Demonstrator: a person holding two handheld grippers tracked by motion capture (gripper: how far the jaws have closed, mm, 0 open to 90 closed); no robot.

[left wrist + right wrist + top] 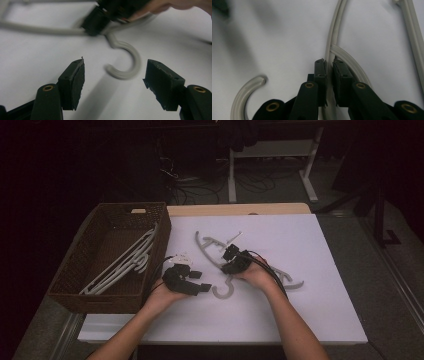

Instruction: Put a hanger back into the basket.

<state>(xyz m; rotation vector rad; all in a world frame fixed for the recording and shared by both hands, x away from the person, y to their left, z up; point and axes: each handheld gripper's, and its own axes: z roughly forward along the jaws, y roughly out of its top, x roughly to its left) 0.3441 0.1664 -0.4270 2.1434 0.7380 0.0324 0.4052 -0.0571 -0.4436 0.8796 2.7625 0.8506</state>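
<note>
A grey plastic hanger (209, 245) lies flat on the white table (310, 310), its hook (223, 290) pointing toward the person. My right gripper (231, 259) comes down on the hanger near its neck. In the right gripper view the jaws (329, 63) stand nearly together, pinching the hanger's arm (335, 30), and the hook (243, 95) curls at the lower left. My left gripper (200, 281) rests just left of the hook. In the left gripper view its jaws (115, 62) are wide open, with the hook (131, 62) lying on the table ahead of the gap, untouched.
A dark wicker basket (107, 212) stands at the table's left edge, with pale hangers (125, 262) lying in it. Another bar of the hanger (412, 32) runs along the right of the right gripper view. White tabletop stretches to the right of the hands.
</note>
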